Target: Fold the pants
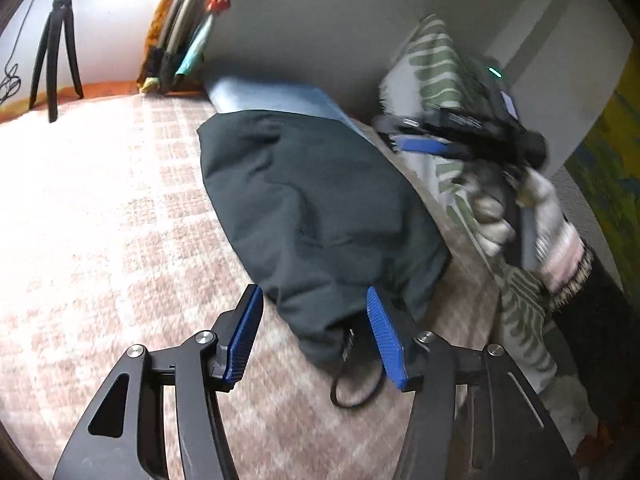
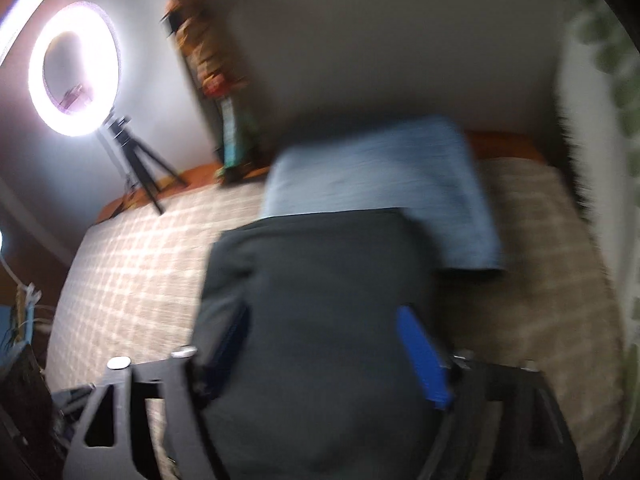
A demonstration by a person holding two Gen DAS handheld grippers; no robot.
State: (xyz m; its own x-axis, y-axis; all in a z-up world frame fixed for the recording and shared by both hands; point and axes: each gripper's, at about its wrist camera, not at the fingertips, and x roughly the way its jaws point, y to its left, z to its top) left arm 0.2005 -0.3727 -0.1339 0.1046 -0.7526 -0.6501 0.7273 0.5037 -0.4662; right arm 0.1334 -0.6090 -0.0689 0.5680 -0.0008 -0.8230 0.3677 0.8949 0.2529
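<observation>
Dark green pants (image 1: 316, 208) lie folded in a bundle on the checked bed (image 1: 120, 208), partly over folded blue jeans (image 1: 280, 98). Left tool (image 1: 316, 336) stands half-wide around the near hem, unpressed; right tool (image 2: 332, 356) is wide, empty. Best to release cleanly without dragging cloth.

Blurred right gripper (image 2: 324, 354) jaws apart over dark folded pants (image 2: 312, 320), blue folded cloth (image 2: 380, 168) behind, checked bedspread (image 2: 140, 248)
</observation>
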